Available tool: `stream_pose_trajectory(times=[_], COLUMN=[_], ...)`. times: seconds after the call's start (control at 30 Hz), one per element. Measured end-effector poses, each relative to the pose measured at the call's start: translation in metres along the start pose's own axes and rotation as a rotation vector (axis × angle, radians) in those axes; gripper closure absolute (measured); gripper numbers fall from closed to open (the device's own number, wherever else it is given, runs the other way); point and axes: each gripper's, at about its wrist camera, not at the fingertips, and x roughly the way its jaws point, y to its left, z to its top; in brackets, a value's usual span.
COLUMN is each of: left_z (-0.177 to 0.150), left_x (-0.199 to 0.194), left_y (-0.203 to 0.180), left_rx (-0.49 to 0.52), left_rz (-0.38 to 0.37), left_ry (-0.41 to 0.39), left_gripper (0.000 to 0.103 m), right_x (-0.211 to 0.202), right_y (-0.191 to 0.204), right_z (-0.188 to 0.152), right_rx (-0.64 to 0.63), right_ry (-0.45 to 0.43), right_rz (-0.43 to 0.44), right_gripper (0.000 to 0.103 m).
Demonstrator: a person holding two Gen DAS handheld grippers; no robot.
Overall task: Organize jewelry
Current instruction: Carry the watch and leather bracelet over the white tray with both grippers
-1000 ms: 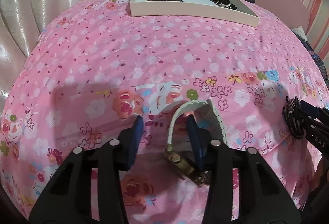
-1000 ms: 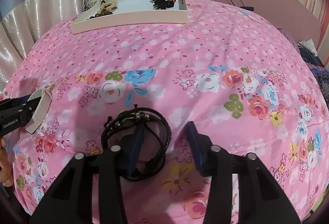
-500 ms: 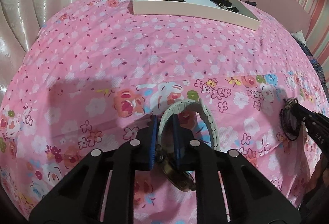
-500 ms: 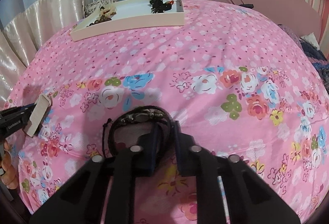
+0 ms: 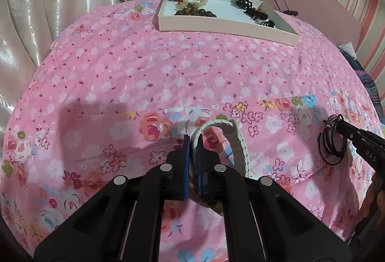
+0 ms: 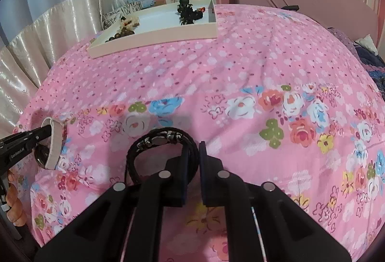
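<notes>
Two bands are clamped, strap [image 5: 237, 148] by left hand-held gripper [image 5: 193, 146], cords [image 6: 163, 139] by right [image 6: 193, 153]; either could be dropped before the tray [image 5: 223, 26].

Watch face [image 5: 217, 206] behind jaws; far tray [image 5: 226, 22] jewelry indistinct.

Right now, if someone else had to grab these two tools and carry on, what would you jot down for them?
Left hand-held gripper: shut on the white watch strap, lifted above the bedspread.
Right hand-held gripper: shut on the black braided bracelet, also raised.
The tray at the far end of the bed holds wooden beads and dark pieces.
Done: both items picked up.
Left: carry both to the tray, probably set them by similar pieces, and release.
</notes>
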Motion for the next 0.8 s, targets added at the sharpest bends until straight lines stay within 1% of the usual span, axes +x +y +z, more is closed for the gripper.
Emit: stream_pose_trajectory(times=[0.2,0.4,0.67,0.8], left_z=[0.003,0.010,0.028,0.040], left_x=[-0.001,-0.009,-0.014,-0.016], left_y=[0.000,-0.002,-0.006,-0.012], left_rx=[-0.006,0.003,0.003,0.019], left_rz=[-0.005,-0.002,-0.007,-0.006], left_ry=[-0.006,-0.037,-0.067,-0.090], left_gripper=[0.100,0.101,0.101,0.101], right_x=[-0.001,0.001,-0.001,-0.003], right_y=[0.004,0.005,0.009,0.011], right_z=[0.009,0.018,0.034,0.046], right_rx=[-0.008,-0.011,-0.019,-0.024], right_ry=[-0.015,-0.026,-0.055,-0.074], right_rz=[0.015,0.015,0.002,-0.009], right_gripper=[0.095,0.095,0.095,0.095])
